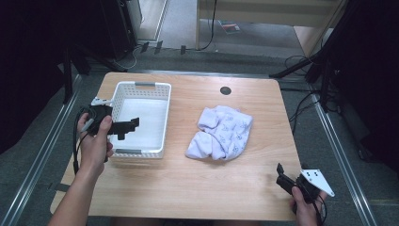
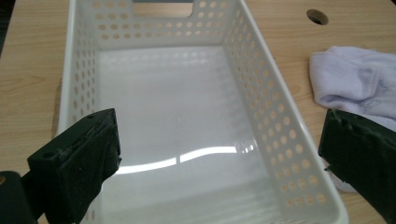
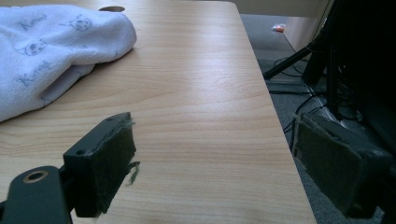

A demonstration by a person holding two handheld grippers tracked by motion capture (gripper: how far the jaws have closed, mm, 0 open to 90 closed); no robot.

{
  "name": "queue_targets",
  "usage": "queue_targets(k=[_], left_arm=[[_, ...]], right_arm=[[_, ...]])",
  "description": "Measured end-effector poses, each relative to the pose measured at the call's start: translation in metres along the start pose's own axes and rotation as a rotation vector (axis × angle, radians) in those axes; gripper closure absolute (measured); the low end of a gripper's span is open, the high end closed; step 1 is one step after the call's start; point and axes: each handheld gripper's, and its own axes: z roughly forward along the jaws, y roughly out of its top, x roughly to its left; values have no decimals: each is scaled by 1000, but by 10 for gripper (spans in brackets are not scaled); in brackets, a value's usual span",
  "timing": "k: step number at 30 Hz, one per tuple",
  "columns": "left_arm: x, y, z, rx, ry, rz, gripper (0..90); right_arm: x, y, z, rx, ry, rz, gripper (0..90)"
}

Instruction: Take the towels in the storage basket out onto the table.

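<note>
A crumpled pale lavender cloth (image 1: 220, 133) with small printed figures lies right of the table's middle. An empty white perforated basket (image 1: 165, 117) stands at the left. A hand holds my left gripper (image 1: 129, 128) over the basket's left side. In the left gripper view its jaws are spread wide, so the left gripper (image 2: 219, 130) is open over the bare basket (image 2: 261, 93) floor, with the cloth (image 2: 355, 84) beyond the right wall. My right gripper (image 1: 281, 175) hovers near the table's front right corner. This right gripper (image 3: 212, 130) is open and empty, well short of the cloth (image 3: 51, 51).
The wooden table (image 1: 197, 183) has a round cable hole (image 1: 225, 90) at the back. Its right edge (image 3: 275, 121) drops to a grey floor with cables and black stands (image 1: 324, 70). Bare wood lies between the cloth and the right gripper.
</note>
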Motion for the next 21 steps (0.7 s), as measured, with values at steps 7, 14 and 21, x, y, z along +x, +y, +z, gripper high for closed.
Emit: queue_targets(k=[7,14,21], left_arm=[[16,-25,-6,-21,-1,-22,0],[31,-57,-22,-87,-27,-52,0],[46,-81,-32,-151,-20,-81,0]], right_arm=[[0,0,0,0,-3,3,129],[0,0,-1,-4,-10,4,129],[0,0,-1,-7,-11,4,129]])
